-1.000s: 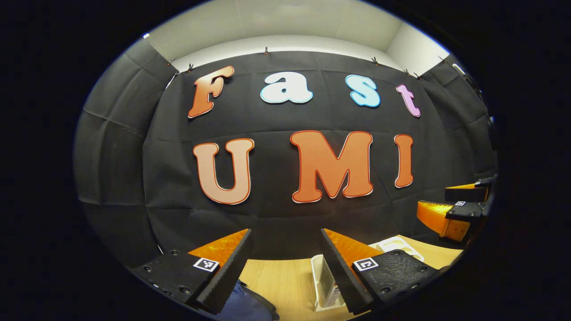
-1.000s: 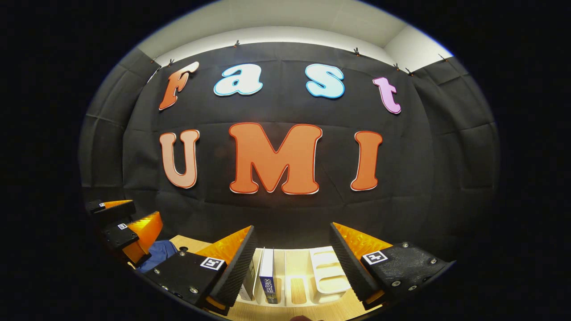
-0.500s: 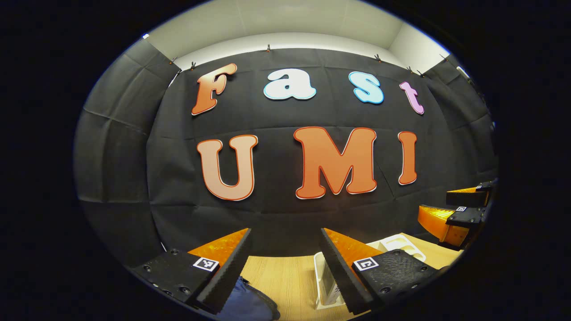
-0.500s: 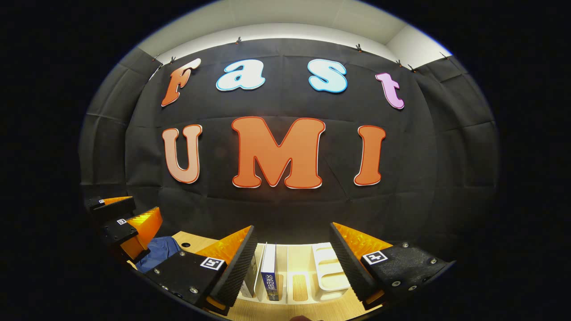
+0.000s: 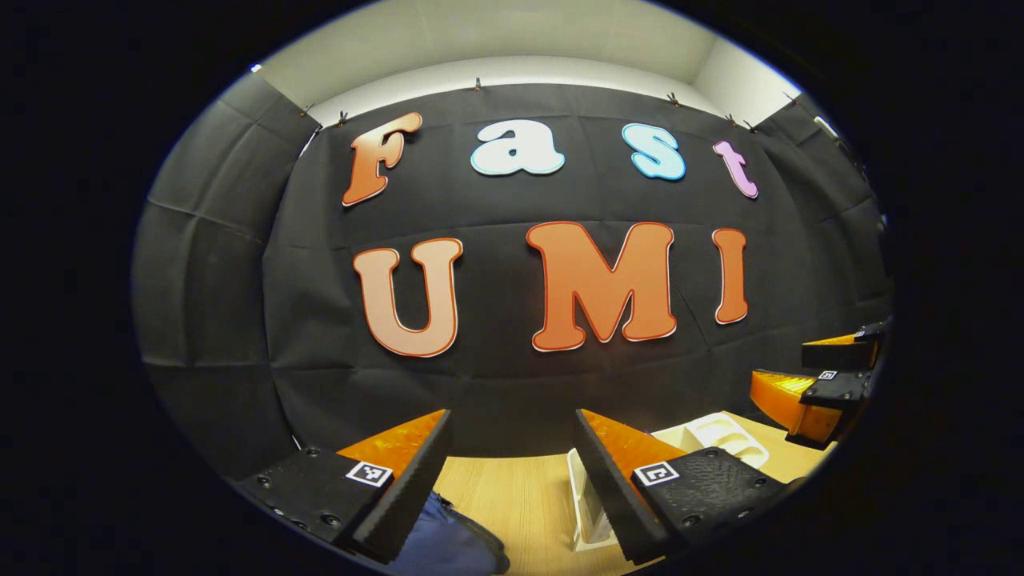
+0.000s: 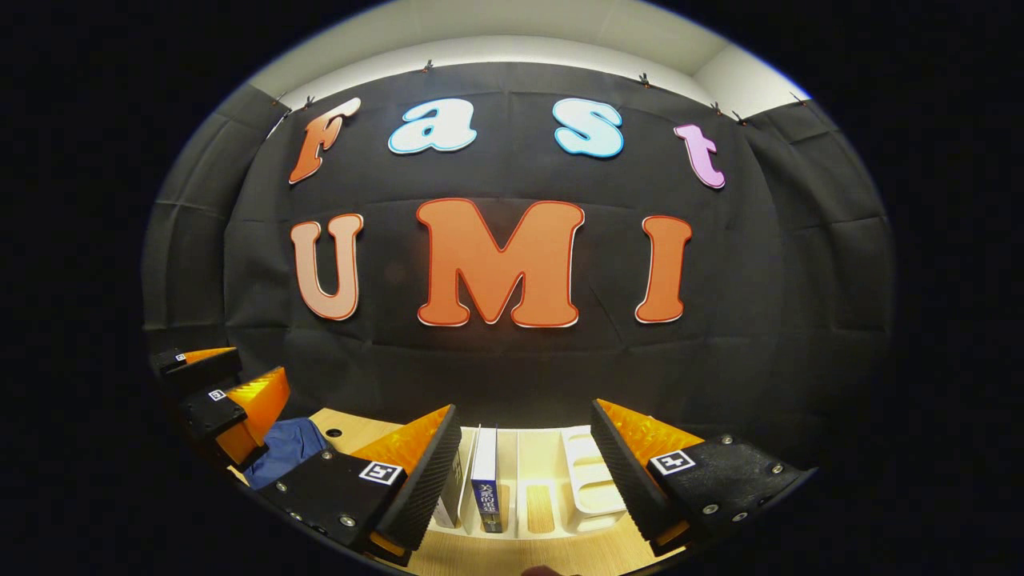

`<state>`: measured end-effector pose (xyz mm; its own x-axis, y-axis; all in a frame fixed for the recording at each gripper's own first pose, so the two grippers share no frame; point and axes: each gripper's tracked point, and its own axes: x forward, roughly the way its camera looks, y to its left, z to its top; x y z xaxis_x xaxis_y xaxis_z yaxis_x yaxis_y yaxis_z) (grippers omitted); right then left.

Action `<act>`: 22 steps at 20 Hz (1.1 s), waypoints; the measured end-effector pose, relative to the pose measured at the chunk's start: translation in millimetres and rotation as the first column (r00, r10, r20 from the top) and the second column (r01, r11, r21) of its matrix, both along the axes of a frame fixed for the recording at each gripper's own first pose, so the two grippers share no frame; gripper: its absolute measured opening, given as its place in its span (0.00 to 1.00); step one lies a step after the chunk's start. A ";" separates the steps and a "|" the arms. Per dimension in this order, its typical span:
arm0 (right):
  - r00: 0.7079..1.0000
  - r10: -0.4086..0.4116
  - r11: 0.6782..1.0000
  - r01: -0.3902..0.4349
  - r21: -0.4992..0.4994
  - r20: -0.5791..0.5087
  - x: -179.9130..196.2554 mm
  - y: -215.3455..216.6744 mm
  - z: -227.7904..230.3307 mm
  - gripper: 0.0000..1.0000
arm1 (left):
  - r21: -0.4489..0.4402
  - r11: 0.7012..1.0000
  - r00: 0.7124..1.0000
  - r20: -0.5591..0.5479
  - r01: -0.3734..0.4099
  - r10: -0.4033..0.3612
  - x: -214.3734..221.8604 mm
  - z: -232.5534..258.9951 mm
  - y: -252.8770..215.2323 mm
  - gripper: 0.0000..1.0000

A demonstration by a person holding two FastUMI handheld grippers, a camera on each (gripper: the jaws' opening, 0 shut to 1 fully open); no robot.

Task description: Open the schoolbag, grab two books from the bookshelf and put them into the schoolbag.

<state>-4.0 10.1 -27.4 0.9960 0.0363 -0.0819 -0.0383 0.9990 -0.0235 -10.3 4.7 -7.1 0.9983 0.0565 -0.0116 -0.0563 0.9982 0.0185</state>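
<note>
In the left gripper view my left gripper (image 5: 512, 428) is open and empty, held above the wooden table (image 5: 512, 496). The dark blue schoolbag (image 5: 448, 544) peeks out below its left finger, and the white bookshelf (image 5: 724, 436) lies to the right. My right gripper (image 5: 808, 376) shows at the far right, open. In the right gripper view my right gripper (image 6: 524, 420) is open over the white bookshelf (image 6: 592, 488), where a blue-spined book (image 6: 486, 484) and a white book (image 6: 454, 496) stand upright. The left gripper (image 6: 228, 384) hangs open at the left above the schoolbag (image 6: 288, 448).
The black cloth wall stands close behind the table. A small round hole (image 6: 336, 433) sits in the tabletop beside the schoolbag.
Both views have tipped slightly downward, so more of the table, the bookshelf and the schoolbag shows. Both grippers stay open.
</note>
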 end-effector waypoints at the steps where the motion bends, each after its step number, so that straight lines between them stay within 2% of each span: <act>1: 1.000 -0.002 1.000 0.002 -0.001 0.000 -0.5 -0.1 0.4 0.96 | 0.001 1.000 1.000 0.002 0.001 -0.001 -0.1 1.0 -0.1 0.94; 14: 1.000 0.006 1.000 -0.006 -0.013 -0.011 -0.5 5.3 -5.2 0.96 | 0.041 0.999 1.000 -0.018 -0.004 0.005 -1.9 -8.8 8.0 0.94; 17: 1.000 0.007 1.000 -0.007 -0.014 -0.016 0.8 6.1 -8.0 0.96 | 0.057 0.998 0.999 -0.032 -0.010 0.012 -1.9 -13.1 10.4 0.99; 19: 1.000 0.008 1.000 -0.008 -0.015 -0.017 0.9 5.6 -8.3 0.96 | 0.056 0.998 0.999 -0.043 -0.013 0.015 -2.1 -17.4 12.4 0.96; 20: 1.000 0.008 1.000 -0.008 -0.017 -0.019 1.3 5.8 -9.4 0.96 | 0.057 0.998 0.999 -0.049 -0.013 0.016 -1.7 -21.6 13.3 0.99; 22: 1.000 0.009 1.000 -0.009 -0.021 -0.024 2.0 6.6 -12.1 0.96 | 0.067 0.998 0.997 -0.068 -0.018 0.023 1.2 -26.7 18.4 0.99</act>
<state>-2.0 16.7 -39.4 0.9933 0.0434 -0.1070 -0.0483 0.9979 -0.0438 -9.1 23.1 -33.8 0.9939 0.0798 -0.0760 -0.0729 0.9934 0.0891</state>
